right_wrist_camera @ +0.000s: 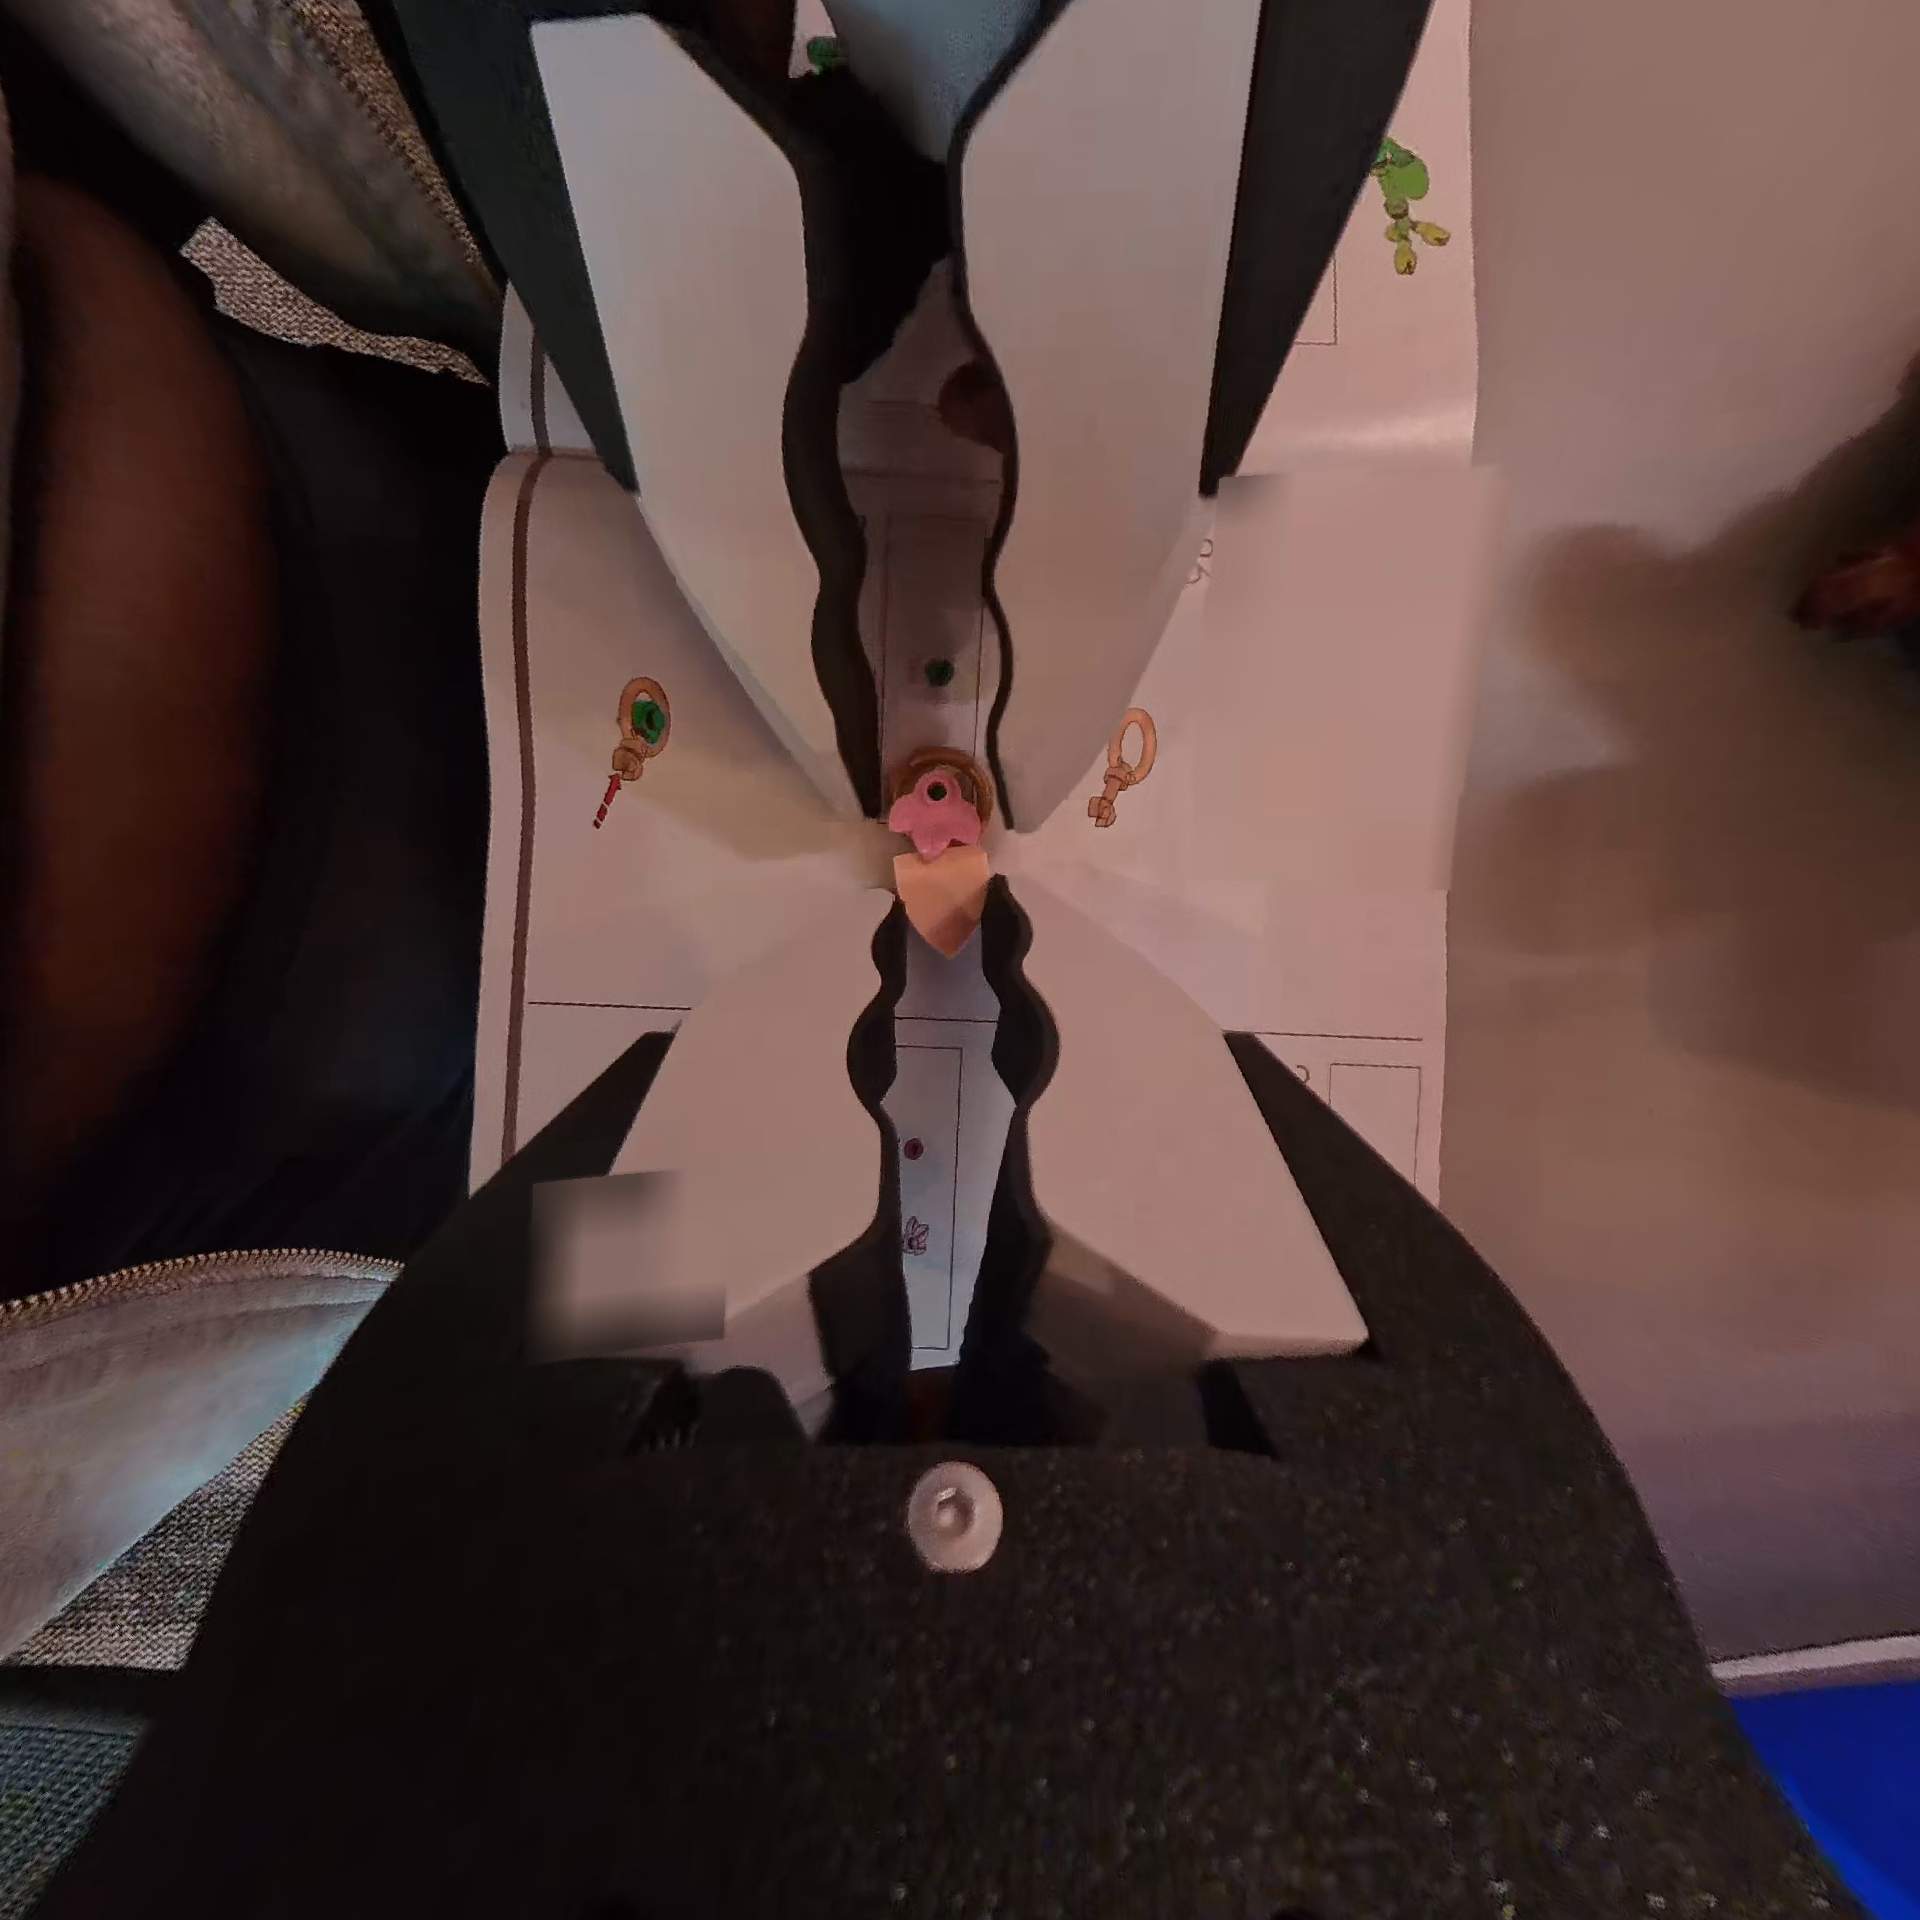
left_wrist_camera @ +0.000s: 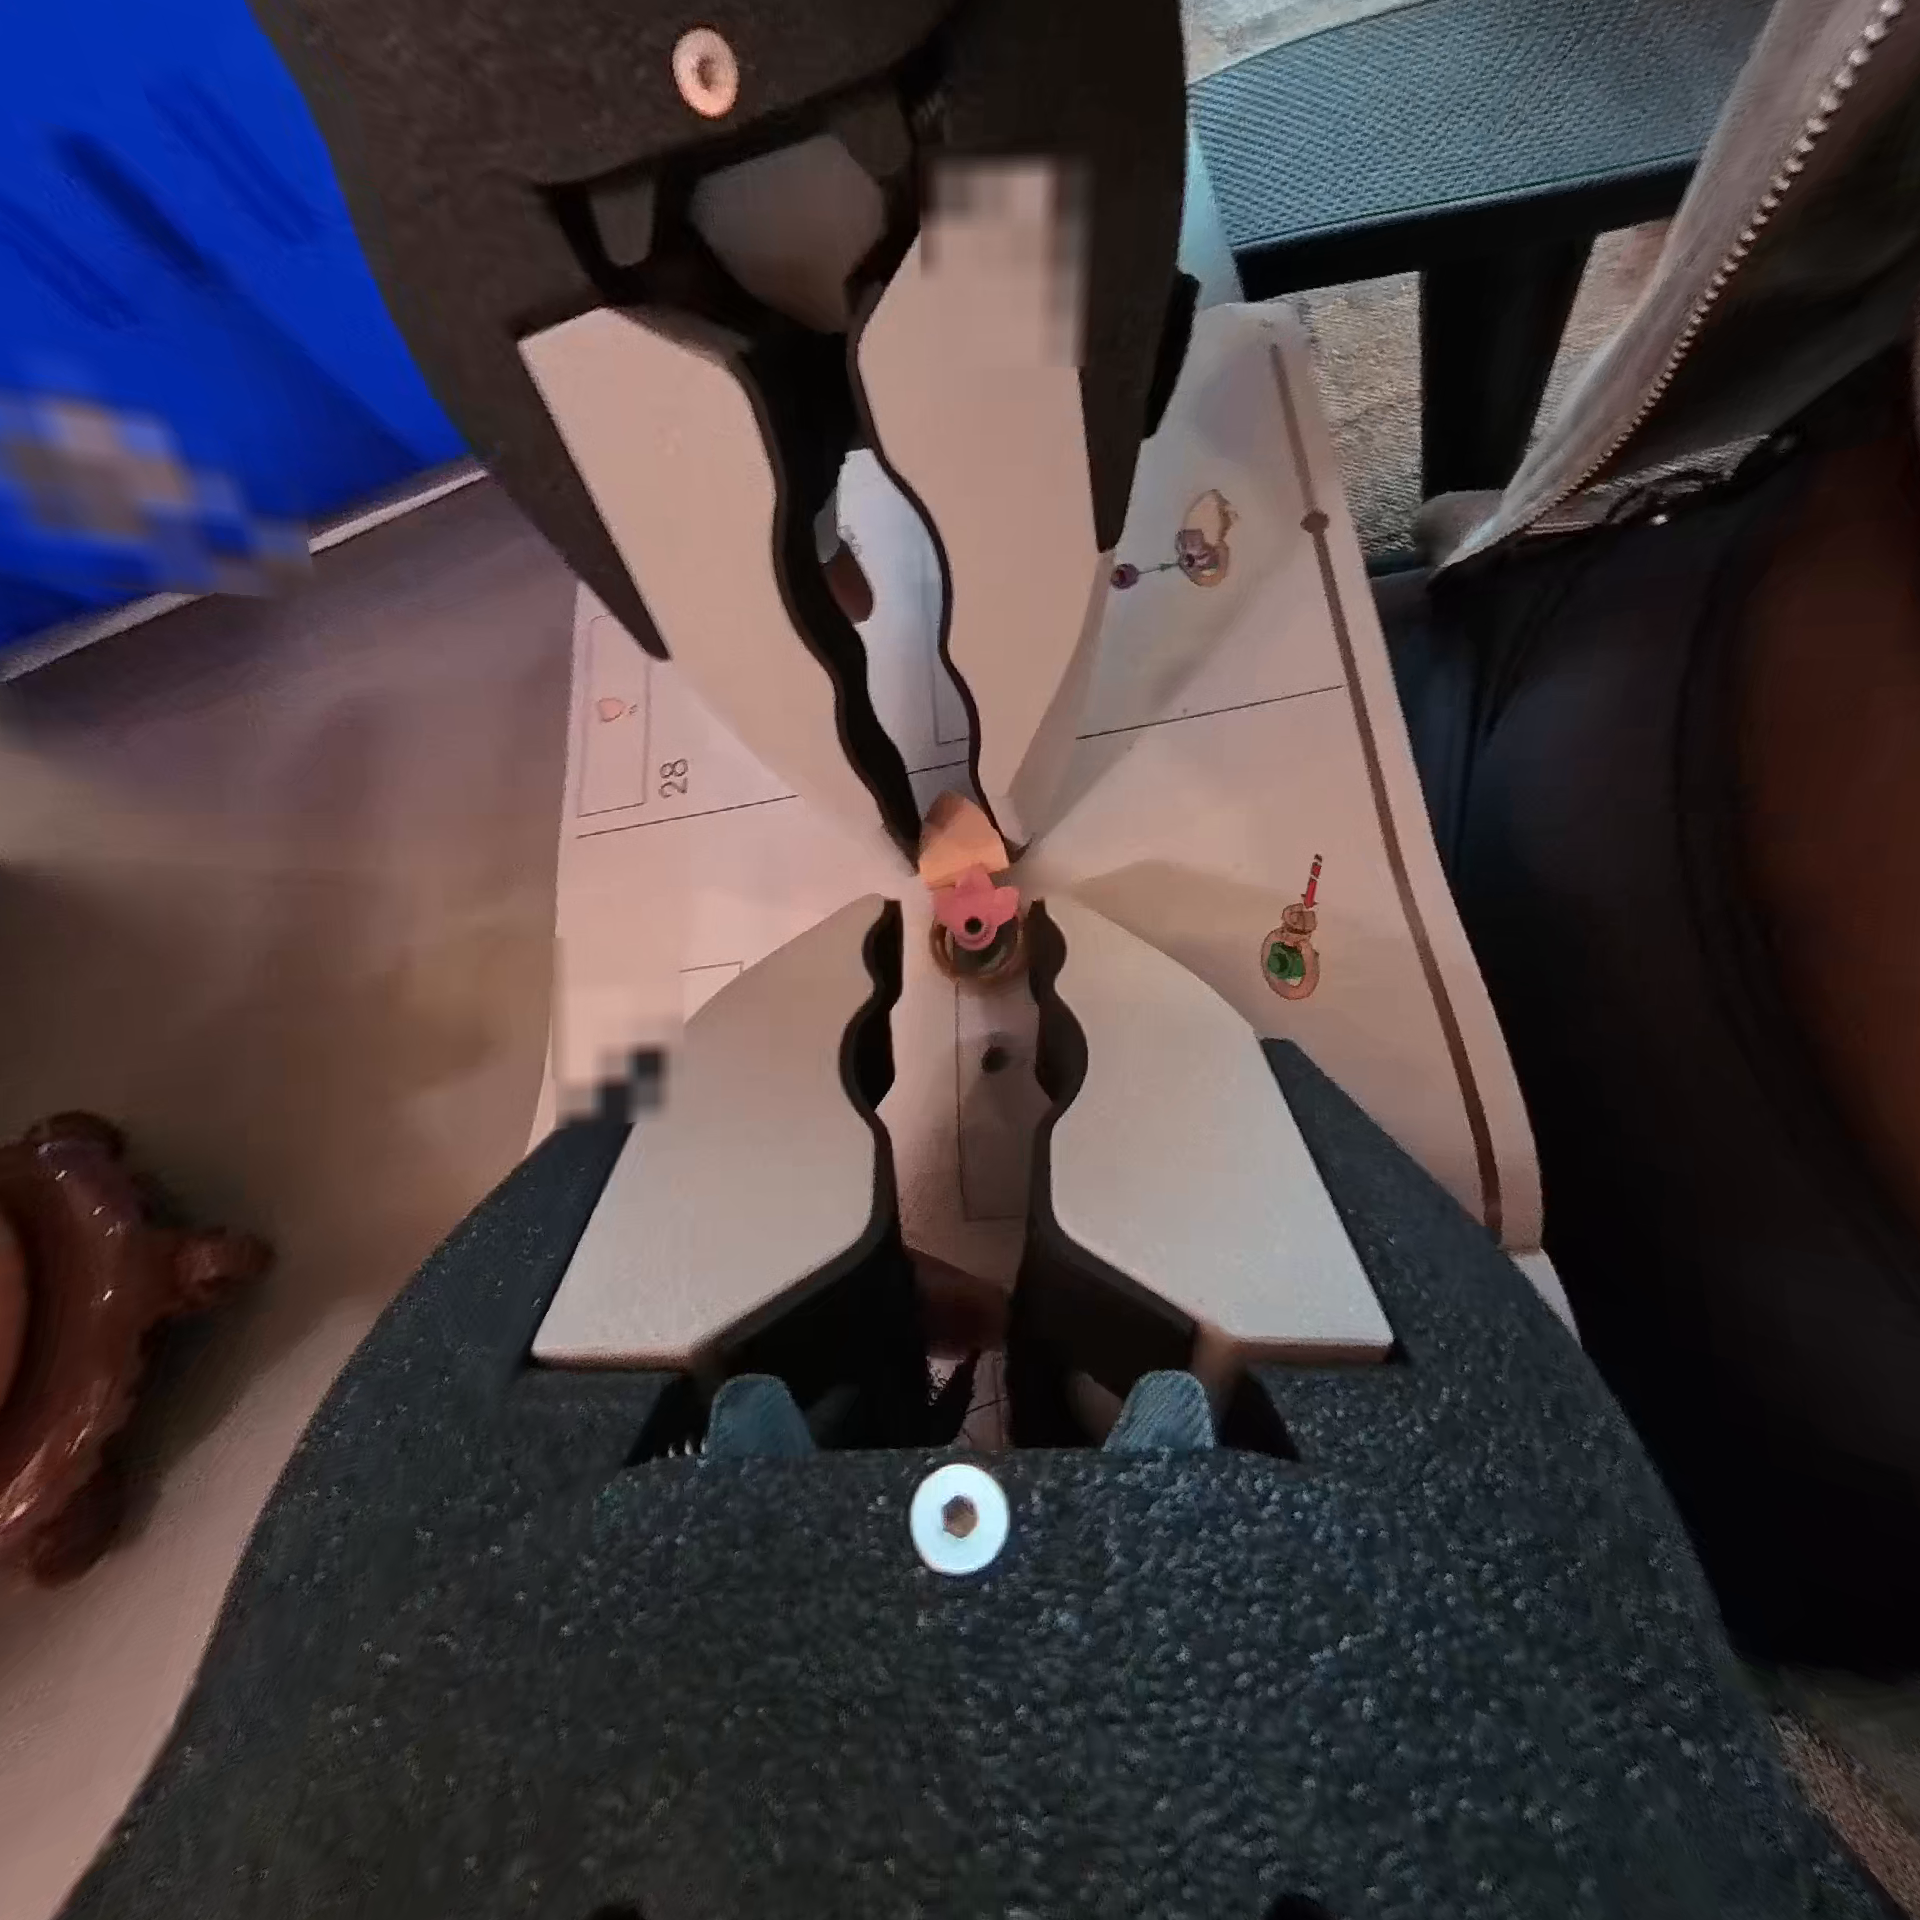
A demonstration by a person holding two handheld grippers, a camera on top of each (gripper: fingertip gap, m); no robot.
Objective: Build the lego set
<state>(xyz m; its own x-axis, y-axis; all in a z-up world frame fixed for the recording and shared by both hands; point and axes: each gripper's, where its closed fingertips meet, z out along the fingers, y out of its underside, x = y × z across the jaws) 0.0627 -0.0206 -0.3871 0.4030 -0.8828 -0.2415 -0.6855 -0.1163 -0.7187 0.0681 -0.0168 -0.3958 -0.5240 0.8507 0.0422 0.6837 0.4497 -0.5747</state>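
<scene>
My left gripper (left_wrist_camera: 966, 930) is shut on a small gold ring piece (left_wrist_camera: 951, 961) with a pink flower piece (left_wrist_camera: 971, 902) on its front. My right gripper (left_wrist_camera: 961, 831) comes in from the top of the left wrist view, tip to tip, shut on a tan petal-shaped piece (left_wrist_camera: 958, 840). The tan piece touches the pink flower. In the right wrist view my right gripper (right_wrist_camera: 945, 904) holds the tan piece (right_wrist_camera: 940, 902), and the left gripper (right_wrist_camera: 935, 805) opposite it holds the gold ring (right_wrist_camera: 971, 774) and pink flower (right_wrist_camera: 932, 818). Both hover above the open instruction booklet (left_wrist_camera: 1195, 831).
The booklet (right_wrist_camera: 1299, 675) lies on a pale table. A glossy brown built part (left_wrist_camera: 73, 1340) sits at the left of the table. A blue object (left_wrist_camera: 156, 312) is at the far left. A person's dark top and grey zip jacket (left_wrist_camera: 1714, 727) are at the table edge. Both grippers' tips are close together, under 4 cm apart. From either gripper's tips it is about 20 cm to the blue object (left_wrist_camera: 156, 312).
</scene>
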